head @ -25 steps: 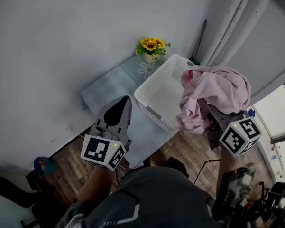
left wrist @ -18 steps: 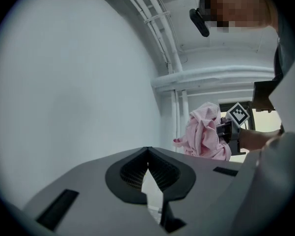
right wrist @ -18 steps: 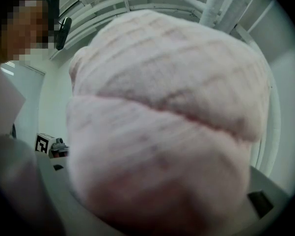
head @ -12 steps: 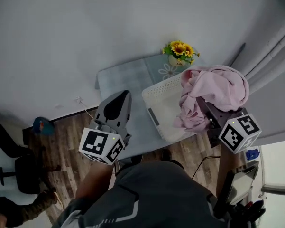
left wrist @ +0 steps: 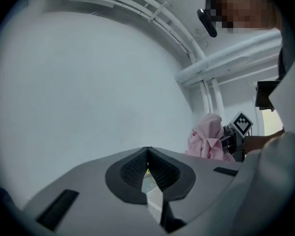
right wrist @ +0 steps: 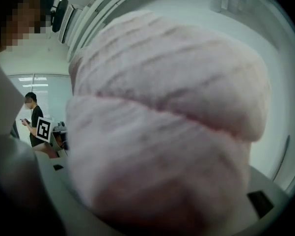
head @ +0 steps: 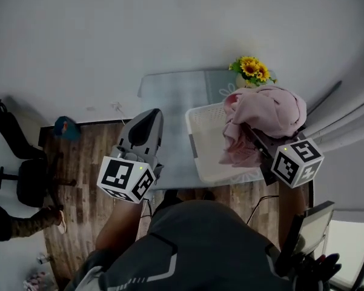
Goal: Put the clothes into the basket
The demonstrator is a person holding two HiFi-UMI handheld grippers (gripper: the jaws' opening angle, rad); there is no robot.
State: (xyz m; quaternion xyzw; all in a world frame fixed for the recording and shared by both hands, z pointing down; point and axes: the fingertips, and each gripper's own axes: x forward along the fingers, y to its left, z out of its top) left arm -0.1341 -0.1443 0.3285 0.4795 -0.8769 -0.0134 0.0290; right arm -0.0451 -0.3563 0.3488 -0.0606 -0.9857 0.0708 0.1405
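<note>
Right claw (head: 260, 143) grasps pink garment (head: 264, 110) over basket (head: 192, 142); left claw (head: 150, 116) clenched, level.

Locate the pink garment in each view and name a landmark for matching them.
Head view: pink garment at upper right, bunched over the right side of the white basket.
Left gripper view: small, right of centre, in the lower half.
Right gripper view: close up, fills most of the frame.
Landmark: right gripper's marker cube, below-right of the garment in the head view, right beside it in the left gripper view; absent from the right gripper view.
</note>
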